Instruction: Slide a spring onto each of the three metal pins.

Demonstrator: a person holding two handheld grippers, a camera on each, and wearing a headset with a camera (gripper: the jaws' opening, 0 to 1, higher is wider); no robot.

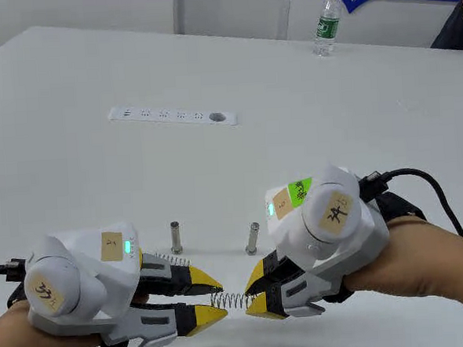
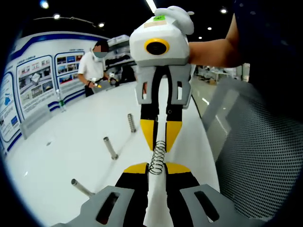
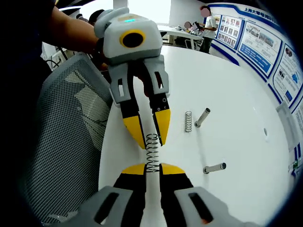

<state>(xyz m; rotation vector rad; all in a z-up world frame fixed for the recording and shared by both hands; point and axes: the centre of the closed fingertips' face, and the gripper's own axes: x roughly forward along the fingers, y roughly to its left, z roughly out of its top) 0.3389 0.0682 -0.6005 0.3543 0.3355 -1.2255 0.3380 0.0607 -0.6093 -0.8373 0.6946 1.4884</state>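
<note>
**Head view: two grippers sharing one spring**

Nearest the person, the white-bodied left gripper (image 1: 222, 298) and the white-bodied right gripper (image 1: 252, 298) are facing each other tip to tip. Each is squeezing its yellow-tipped fingers (image 1: 205, 279) down to a slim gap and pinching one end of a thin coiled steel spring (image 1: 233, 300). The spring is hanging level between the two sets of fingertips, just above the white table (image 1: 74, 167). Holding it at both ends is likely steadying it, either for a hand-over or for aiming one open end at a pin.

Just past the left fingers, a second, loose wire spring (image 1: 171, 260) is lying on the table. Beyond both sets of fingers, two short grey metal pins (image 1: 176, 237) are standing upright and bare, apart from the held spring. In the left gripper view, pins (image 2: 110, 147) are running off in a row to one side of the fingers.

Farther off, a white power strip (image 1: 171, 115) and a clear plastic bottle (image 1: 328, 18) are sitting on the table.
</note>
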